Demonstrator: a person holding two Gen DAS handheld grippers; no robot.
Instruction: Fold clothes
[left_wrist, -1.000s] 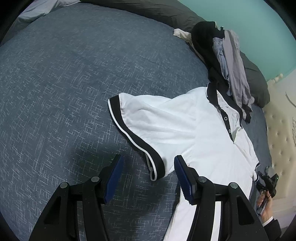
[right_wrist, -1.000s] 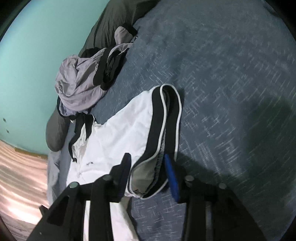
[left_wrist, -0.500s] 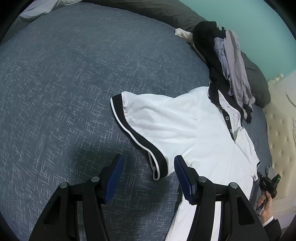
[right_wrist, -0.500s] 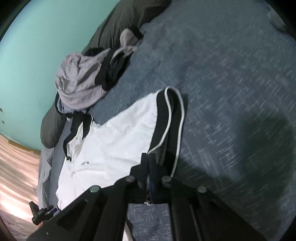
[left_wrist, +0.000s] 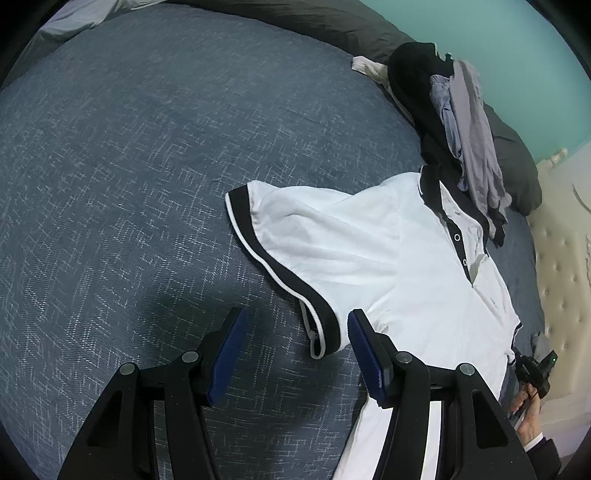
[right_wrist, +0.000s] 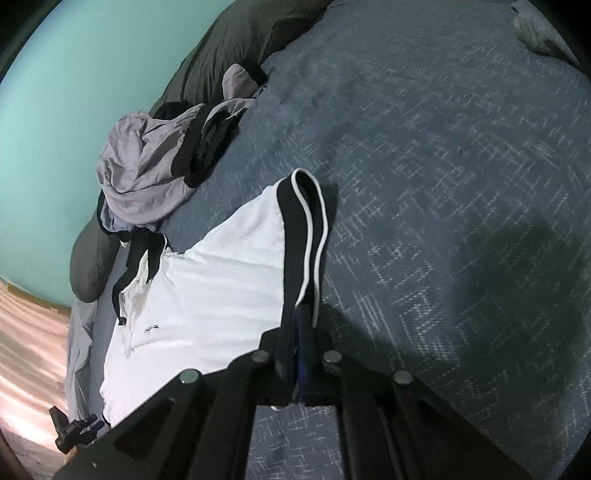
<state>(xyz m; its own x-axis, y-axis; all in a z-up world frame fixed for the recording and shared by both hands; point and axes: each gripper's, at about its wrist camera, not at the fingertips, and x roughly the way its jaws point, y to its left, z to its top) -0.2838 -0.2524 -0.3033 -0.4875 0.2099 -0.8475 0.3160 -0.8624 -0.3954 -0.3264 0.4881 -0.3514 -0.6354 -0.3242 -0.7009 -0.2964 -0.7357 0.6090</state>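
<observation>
1. Bedding first: a dark blue woven bedspread (left_wrist: 129, 177) carried a white short-sleeved polo shirt with black collar and black-banded cuffs (left_wrist: 388, 258), lying face up and mostly spread flat, its collar just beside a heap of grey and black clothes (left_wrist: 465, 140).
2. Folding a sleeve looked to be the step in hand; it would go best if the pinched cuff were carried low across the chest and laid flat, so that the body did not drag or crease.
3. Right tool (right_wrist: 297, 332) sat low over the bed, its jaws closed on the black sleeve cuff with white piping (right_wrist: 306, 236), which stood lifted into a loop.
4. Left tool (left_wrist: 291, 350) hovered with jaws wide apart, gripping nothing, the other black cuff (left_wrist: 321, 325) lying between its blue pads (left_wrist: 364, 350).
</observation>
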